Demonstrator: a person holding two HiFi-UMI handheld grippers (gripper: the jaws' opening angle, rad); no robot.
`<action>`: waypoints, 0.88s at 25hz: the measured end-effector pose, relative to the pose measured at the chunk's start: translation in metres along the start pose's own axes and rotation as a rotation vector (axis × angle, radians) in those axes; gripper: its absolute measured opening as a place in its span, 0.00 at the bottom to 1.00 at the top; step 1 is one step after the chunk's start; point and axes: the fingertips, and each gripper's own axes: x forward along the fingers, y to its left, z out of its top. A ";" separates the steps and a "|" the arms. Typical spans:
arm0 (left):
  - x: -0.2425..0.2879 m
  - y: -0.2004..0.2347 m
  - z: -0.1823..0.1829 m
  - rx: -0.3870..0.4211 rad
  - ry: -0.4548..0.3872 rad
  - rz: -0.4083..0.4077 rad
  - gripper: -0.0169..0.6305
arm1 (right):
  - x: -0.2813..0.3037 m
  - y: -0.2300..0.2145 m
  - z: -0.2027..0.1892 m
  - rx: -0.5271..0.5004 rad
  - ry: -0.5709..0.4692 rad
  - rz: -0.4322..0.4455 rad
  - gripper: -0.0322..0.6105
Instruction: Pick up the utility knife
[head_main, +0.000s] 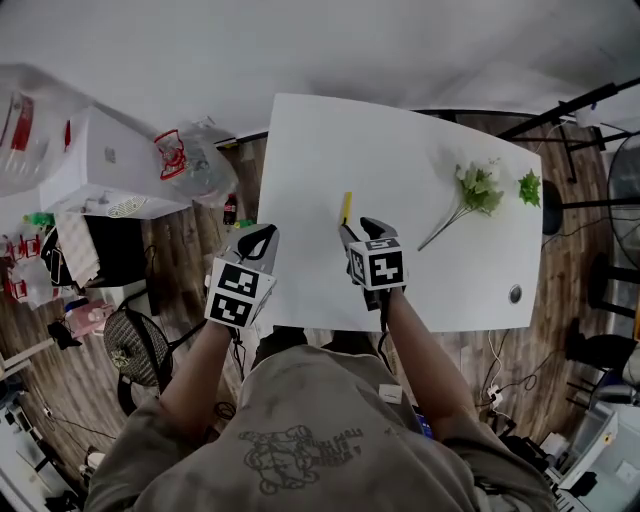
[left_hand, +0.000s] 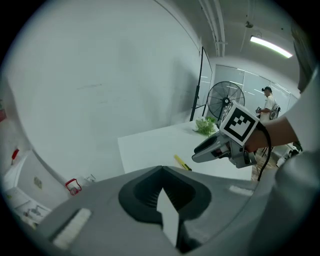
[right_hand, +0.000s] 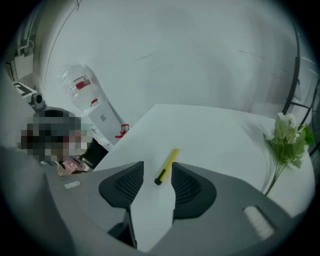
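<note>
A yellow utility knife (head_main: 345, 207) with a dark near end lies flat on the white table (head_main: 330, 140), near its left side. My right gripper (head_main: 360, 229) hovers just in front of it, open. In the right gripper view the knife (right_hand: 166, 166) points away from me, its dark end sitting in the gap between the two fingertips (right_hand: 157, 172). My left gripper (head_main: 256, 240) hangs off the table's left edge, its jaws meeting at the tips (left_hand: 161, 170) with nothing in them. The left gripper view shows the knife (left_hand: 182, 162) and the right gripper (left_hand: 210, 146) beyond.
An artificial flower sprig (head_main: 478, 190) lies at the table's right side, with a small round disc (head_main: 515, 294) near the front right corner. Left of the table stand a white box (head_main: 105, 165), plastic bags and a floor fan (head_main: 135, 345).
</note>
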 end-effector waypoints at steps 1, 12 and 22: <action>0.002 0.001 -0.004 -0.003 0.009 -0.002 0.03 | 0.004 0.000 -0.003 -0.003 0.018 -0.004 0.37; 0.021 0.003 -0.031 -0.007 0.079 -0.039 0.03 | 0.049 -0.002 -0.016 0.055 0.106 0.006 0.34; 0.019 0.004 -0.050 -0.028 0.101 -0.042 0.03 | 0.059 -0.012 -0.026 0.033 0.166 -0.084 0.26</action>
